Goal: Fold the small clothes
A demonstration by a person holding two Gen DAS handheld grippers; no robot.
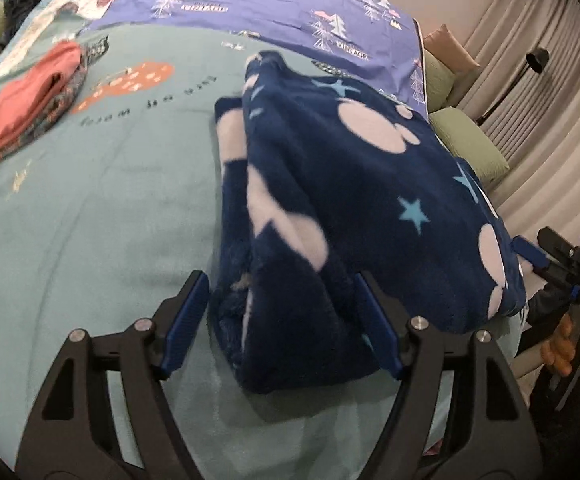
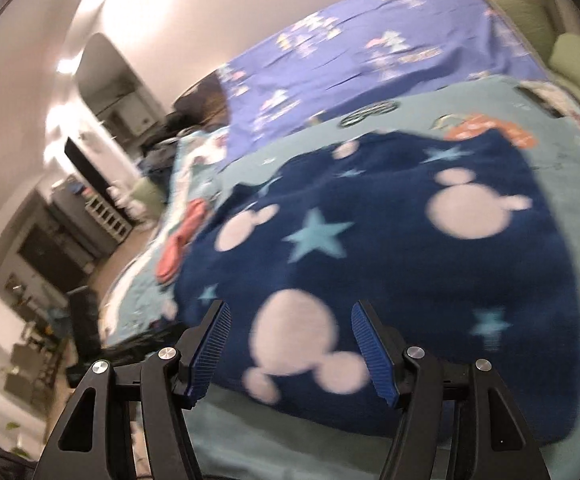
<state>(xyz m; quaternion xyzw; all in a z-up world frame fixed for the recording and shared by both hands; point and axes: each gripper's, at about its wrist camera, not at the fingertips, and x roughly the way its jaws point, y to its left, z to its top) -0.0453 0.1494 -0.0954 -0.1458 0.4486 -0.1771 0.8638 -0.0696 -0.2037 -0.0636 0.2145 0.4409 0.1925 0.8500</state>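
Note:
A navy fleece garment [image 1: 369, 184] with white mouse-head shapes and pale blue stars lies folded over on the teal bedspread [image 1: 110, 208]. My left gripper [image 1: 280, 276] is open, and the garment's near folded corner sits loosely between its blue pads. In the right wrist view the same garment [image 2: 409, 248] spreads wide and flat. My right gripper [image 2: 290, 305] hovers open over its near edge, gripping nothing. At the right edge of the left wrist view, one of the right gripper's pads [image 1: 529, 251] touches the garment's side, with a hand [image 1: 557, 344] behind it.
A folded pink piece [image 1: 30, 108] rests on a patterned one at the bed's left. A purple tree-print sheet [image 1: 270, 4] covers the far half. Green pillows [image 1: 469, 140], curtains and a floor lamp [image 1: 529, 64] stand on the right. The bed's edge and room furniture [image 2: 70, 232] lie to the left.

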